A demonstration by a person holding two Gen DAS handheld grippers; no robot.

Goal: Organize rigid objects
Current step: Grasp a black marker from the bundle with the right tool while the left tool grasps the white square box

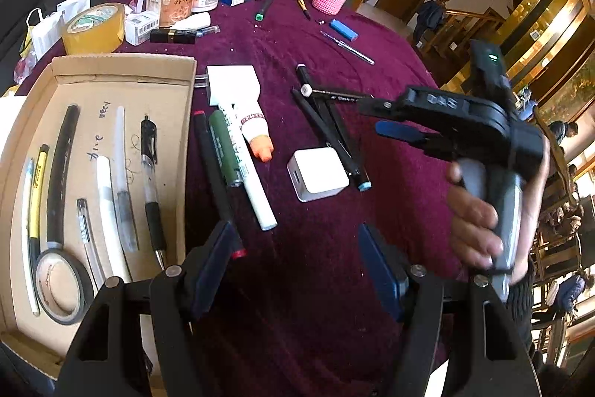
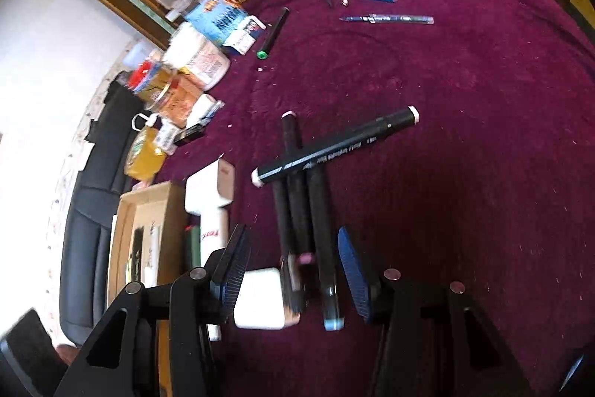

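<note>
Pens [image 1: 111, 173] are seen already sorted lengthwise into the cardboard tray [image 1: 122, 69] on the worktop [image 1: 297, 25], the left gripper [image 1: 297, 259] spread and empty. From the right wrist, the right gripper [image 2: 293, 266] is spread over stacked black markers [image 2: 301, 207], apparently lined up for pickup

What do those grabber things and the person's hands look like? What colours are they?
Both are black plastic with silver screw heads. The left gripper has two dark blue ribbed pads. The right gripper has blue pads too; seen from the left wrist camera it has raised letters on top, a small green light and a grey handle. A bare hand with a dark sleeve holds that handle.
</note>
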